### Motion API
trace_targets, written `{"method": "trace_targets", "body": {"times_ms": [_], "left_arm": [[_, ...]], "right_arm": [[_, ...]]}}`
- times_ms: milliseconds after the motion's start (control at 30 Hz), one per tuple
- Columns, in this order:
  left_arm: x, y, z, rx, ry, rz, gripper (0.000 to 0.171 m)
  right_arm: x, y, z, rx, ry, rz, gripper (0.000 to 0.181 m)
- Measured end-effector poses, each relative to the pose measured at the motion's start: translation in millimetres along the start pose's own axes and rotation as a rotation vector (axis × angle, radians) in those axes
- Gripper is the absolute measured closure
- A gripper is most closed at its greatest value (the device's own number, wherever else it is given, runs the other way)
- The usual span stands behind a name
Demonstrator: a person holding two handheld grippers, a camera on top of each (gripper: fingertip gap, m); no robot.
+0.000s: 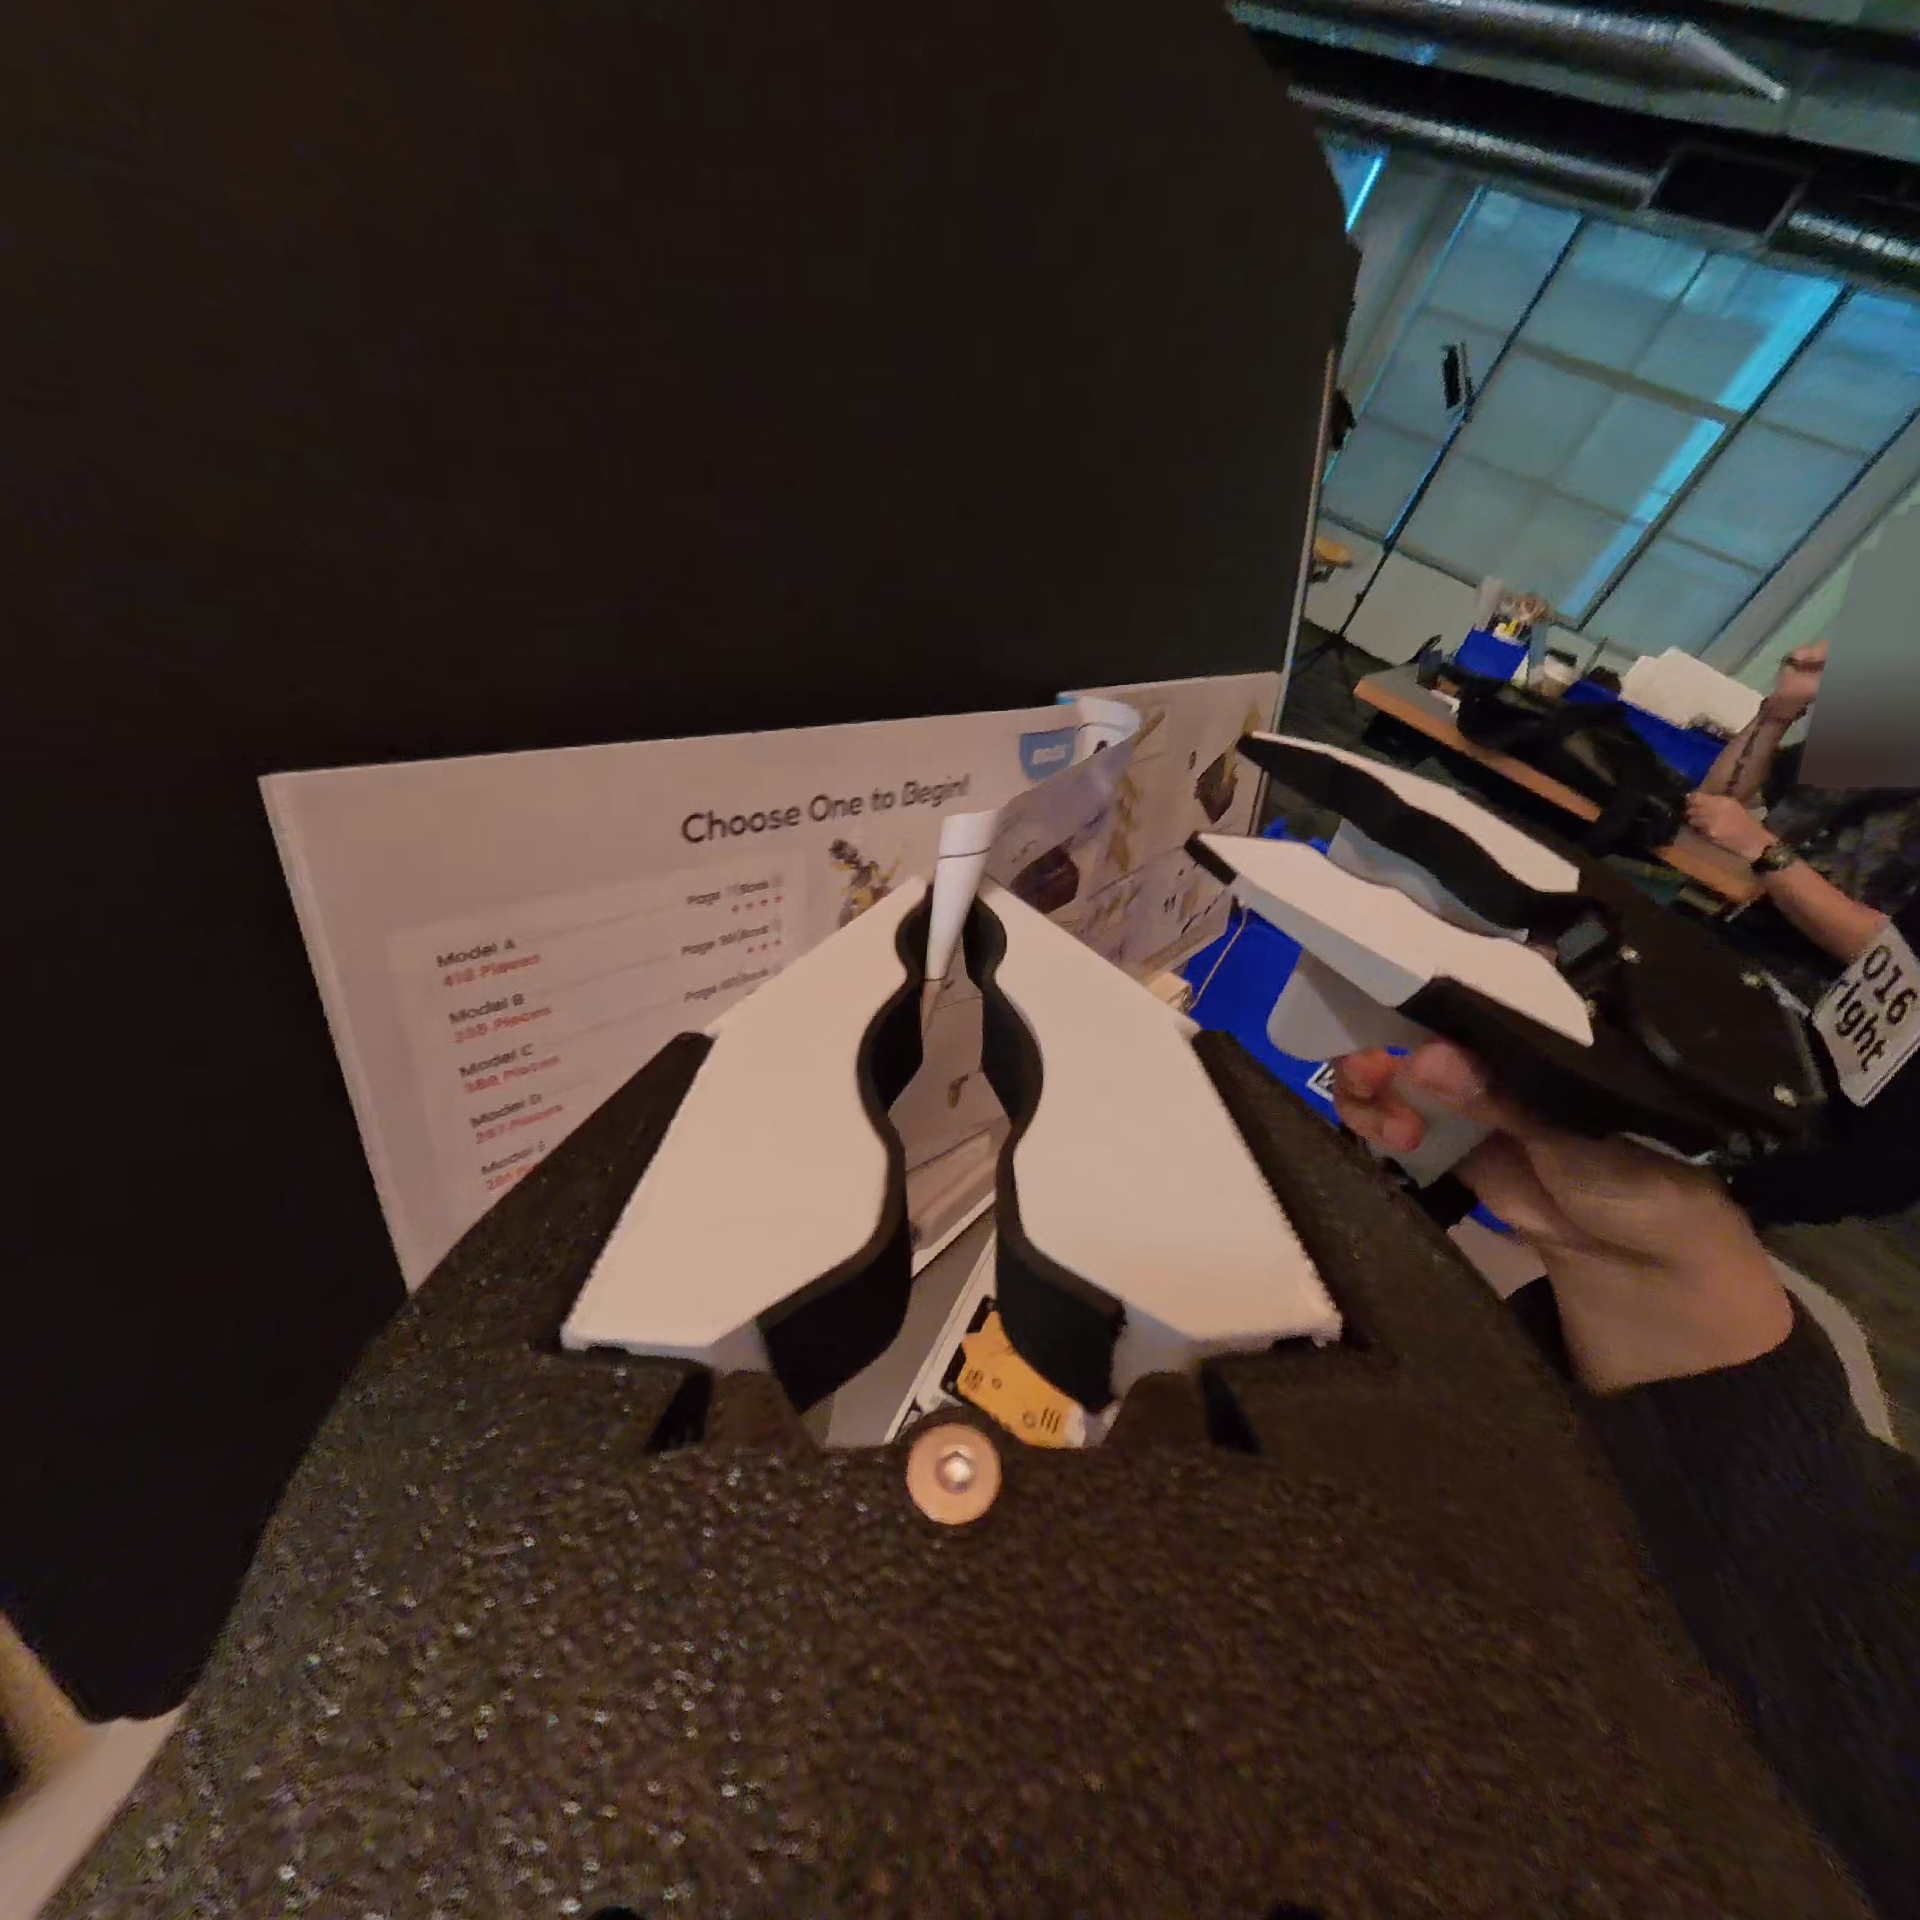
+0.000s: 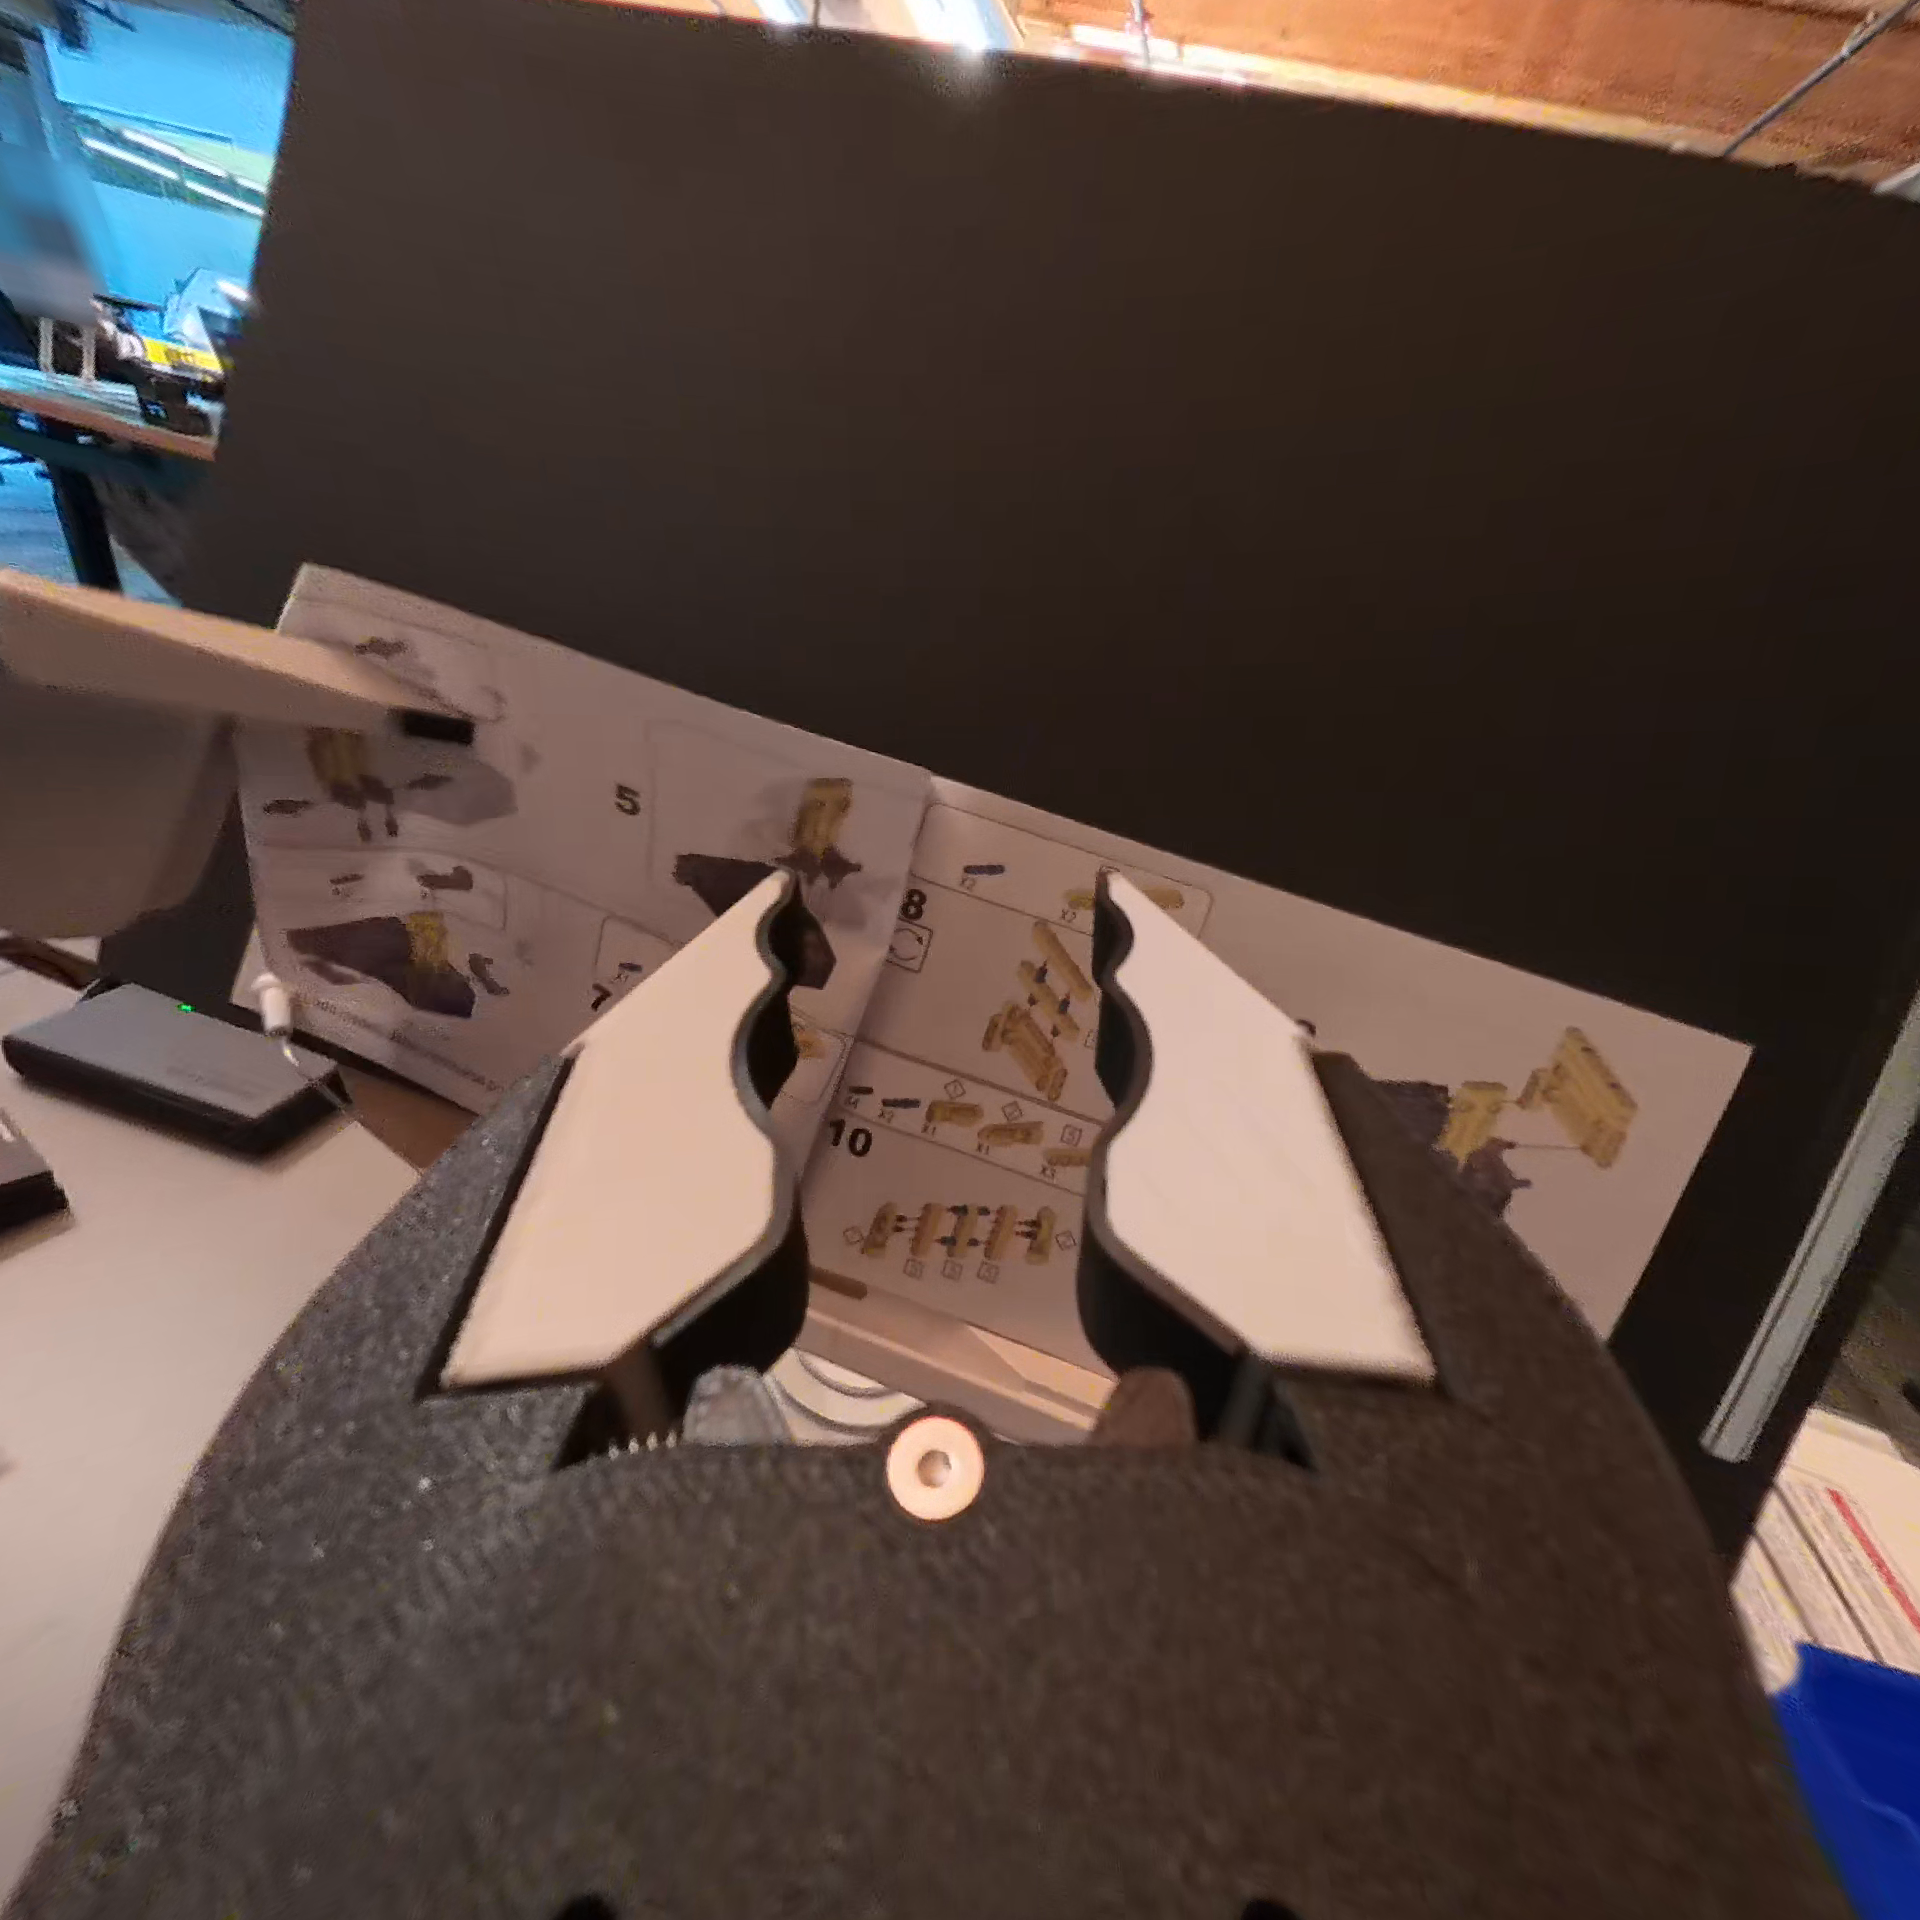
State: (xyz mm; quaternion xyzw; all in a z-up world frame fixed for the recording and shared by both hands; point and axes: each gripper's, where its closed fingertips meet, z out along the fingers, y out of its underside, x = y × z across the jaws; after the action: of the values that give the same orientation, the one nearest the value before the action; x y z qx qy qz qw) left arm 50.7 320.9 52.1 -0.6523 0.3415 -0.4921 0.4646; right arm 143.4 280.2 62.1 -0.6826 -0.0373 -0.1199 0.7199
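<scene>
black backboard (image 2: 1143, 468) upright behind open instruction booklet (image 2: 997, 1081) leaning on it. left gripper (image 1: 948, 914) jaws pinching curled page edge (image 1: 956, 883). right gripper (image 2: 940, 883) jaws spread, holding nothing, just before booklet. dark flat device (image 2: 166, 1060) on table (image 2: 156, 1299), left.

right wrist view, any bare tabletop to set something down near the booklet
Bare pale tabletop lies left of the open right gripper, between the flat dark grey box with a green light and the gripper body. It is crowded ahead: the open illustrated instruction booklet leans on the black backboard, its page pinched by the left gripper.
</scene>
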Motion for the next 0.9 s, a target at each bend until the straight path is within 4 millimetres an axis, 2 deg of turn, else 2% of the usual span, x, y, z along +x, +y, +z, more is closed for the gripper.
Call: {"method": "trace_targets", "body": {"times_ms": [100, 200, 267, 333, 433, 533, 600, 700, 800, 900], "left_arm": [[13, -14, -4, 0.081, 0.06, -0.046, 0.17], [36, -29, -13, 0.157, 0.246, -0.193, 0.17], [44, -26, -11, 0.128, 0.321, -0.263, 0.169], [52, -19, -7, 0.089, 0.377, -0.283, 0.167], [75, -13, -8, 0.037, 0.532, -0.321, 0.161], [96, -3, -3, -0.022, 0.602, -0.288, 0.155], [108, 7, 8, -0.061, 0.586, -0.224, 0.152], [127, 22, 28, -0.1, 0.564, -0.152, 0.15], [149, 37, 43, -0.133, 0.597, -0.14, 0.15], [169, 56, 53, -0.199, 0.638, -0.122, 0.149]], "right_arm": [[-10, -2, -3, -0.01, -0.035, -0.069, 0.125], [-31, -5, -8, 0.0, -0.126, -0.162, 0.125], [-33, -19, -13, 0.085, -0.105, -0.227, 0.139], [-29, -38, -20, 0.169, -0.079, -0.19, 0.142], [-11, -56, -31, 0.221, -0.048, -0.052, 0.144], [21, -61, -41, 0.198, 0.044, 0.036, 0.143], [43, -64, -51, 0.175, 0.134, 0.043, 0.143], [72, -70, -70, 0.149, 0.296, -0.034, 0.143], [84, -75, -82, 0.131, 0.364, -0.099, 0.144], [87, -77, -86, 0.135, 0.363, -0.098, 0.143]]}}
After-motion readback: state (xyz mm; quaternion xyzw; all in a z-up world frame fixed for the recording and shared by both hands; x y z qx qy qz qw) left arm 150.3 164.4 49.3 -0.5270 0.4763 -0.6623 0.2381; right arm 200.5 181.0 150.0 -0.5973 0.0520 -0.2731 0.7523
